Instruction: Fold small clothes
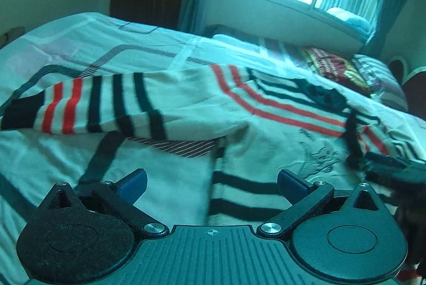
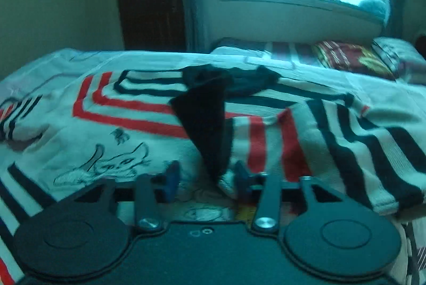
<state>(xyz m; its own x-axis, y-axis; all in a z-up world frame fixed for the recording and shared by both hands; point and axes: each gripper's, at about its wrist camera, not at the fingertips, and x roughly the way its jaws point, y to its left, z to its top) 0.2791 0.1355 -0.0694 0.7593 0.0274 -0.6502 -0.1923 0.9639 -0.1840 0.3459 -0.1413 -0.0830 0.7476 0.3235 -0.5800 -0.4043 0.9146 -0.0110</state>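
Blue-padded left gripper hangs spread wide and empty over the striped sweater's hem. Right gripper – jaws parted – has the sleeve cuff between its fingers, unclamped, above the sweater's front.

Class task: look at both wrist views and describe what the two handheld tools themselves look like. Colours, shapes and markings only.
Both tools share one design. The left tool has a black ribbed body with a small white crosshair mark, two round black discs at the sides, black link arms pinned with silver screws, and blue fingertips. The right tool shows the same black discs, silver screws and blue fingertips. No cables or sleeves are visible.
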